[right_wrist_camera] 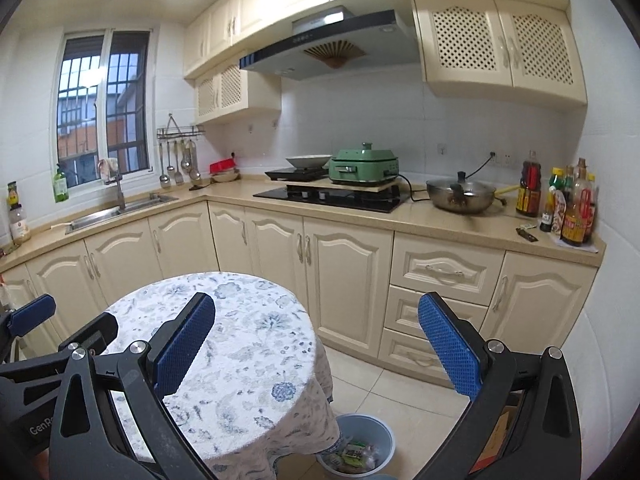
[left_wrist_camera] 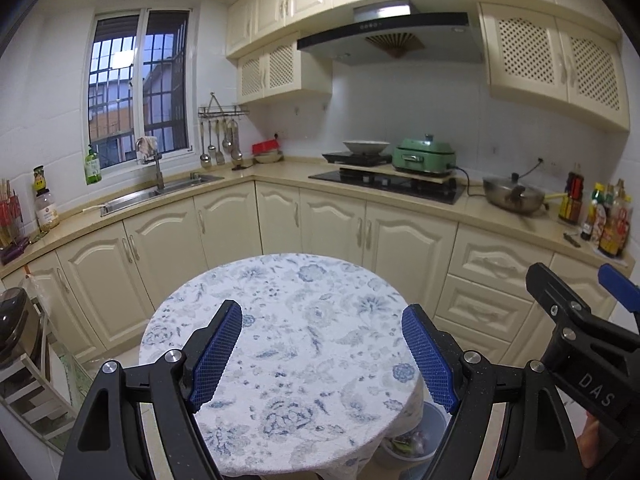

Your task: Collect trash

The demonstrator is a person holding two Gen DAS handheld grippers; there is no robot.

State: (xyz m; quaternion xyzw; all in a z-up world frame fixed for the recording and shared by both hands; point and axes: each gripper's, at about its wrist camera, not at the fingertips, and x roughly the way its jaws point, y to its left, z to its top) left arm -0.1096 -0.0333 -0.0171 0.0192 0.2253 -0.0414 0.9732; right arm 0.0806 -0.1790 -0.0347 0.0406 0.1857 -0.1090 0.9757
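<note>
A round table (left_wrist_camera: 288, 344) with a white and blue flowered cloth stands before me, its top bare; it also shows in the right wrist view as the table (right_wrist_camera: 248, 364). A pale blue trash bin (right_wrist_camera: 360, 446) holding wrappers sits on the floor beside the table, partly under the cloth; the bin (left_wrist_camera: 420, 436) is half hidden in the left wrist view. My left gripper (left_wrist_camera: 322, 354) hovers over the table, open, nothing between its blue pads. My right gripper (right_wrist_camera: 316, 350) is open and holds nothing, above the table's right edge. The right gripper (left_wrist_camera: 580, 320) appears at the right of the left view.
Cream cabinets and a beige counter (right_wrist_camera: 420, 216) wrap the far side, with a sink (left_wrist_camera: 160, 194), a black hob (right_wrist_camera: 332, 198), a green cooker (right_wrist_camera: 366, 166), a lidded pan (right_wrist_camera: 460, 196) and sauce bottles (right_wrist_camera: 572, 208). Tiled floor (right_wrist_camera: 380, 384) lies right of the table.
</note>
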